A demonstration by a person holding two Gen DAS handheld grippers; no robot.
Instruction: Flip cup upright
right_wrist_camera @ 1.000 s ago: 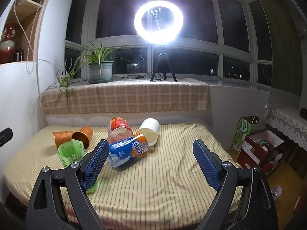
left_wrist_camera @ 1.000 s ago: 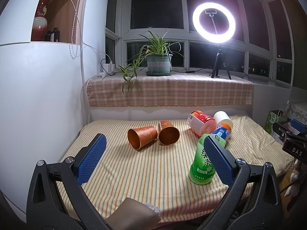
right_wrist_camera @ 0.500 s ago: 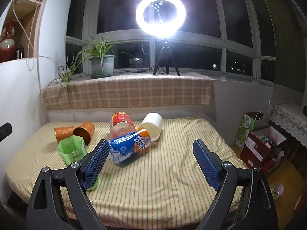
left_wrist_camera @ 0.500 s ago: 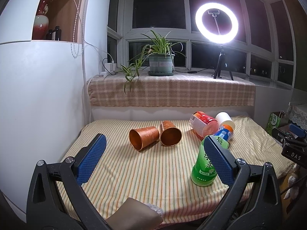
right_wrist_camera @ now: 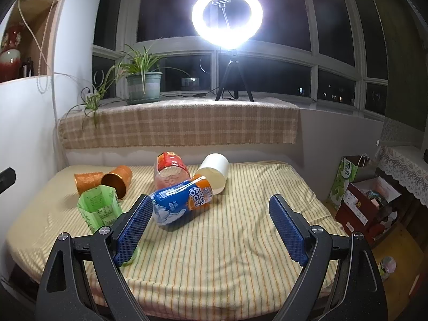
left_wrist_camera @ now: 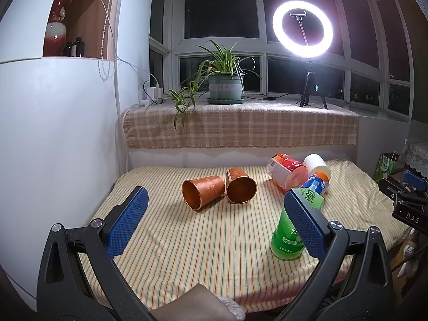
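Observation:
Several cups lie on their sides on the striped mattress [left_wrist_camera: 214, 240]: two copper cups [left_wrist_camera: 203, 192] [left_wrist_camera: 240, 189], a red-labelled clear cup [left_wrist_camera: 287, 174], a white cup [left_wrist_camera: 317, 164] and a blue-orange cup [right_wrist_camera: 182, 200]. A green cup [left_wrist_camera: 294, 232] stands mouth-down, its base up in the right wrist view [right_wrist_camera: 99, 207]. My left gripper [left_wrist_camera: 214, 224] is open and empty, in front of the copper cups. My right gripper [right_wrist_camera: 211, 230] is open and empty, its left finger close beside the blue-orange cup.
A white cabinet wall [left_wrist_camera: 53, 133] borders the mattress on the left. A checked cloth ledge [left_wrist_camera: 240, 125] behind holds a potted plant [left_wrist_camera: 226, 85] and a ring light [left_wrist_camera: 303, 29]. Boxes and bags [right_wrist_camera: 361, 187] stand on the floor to the right.
Both views have shifted slightly, closer to the cups. No cup has moved and both grippers stay open.

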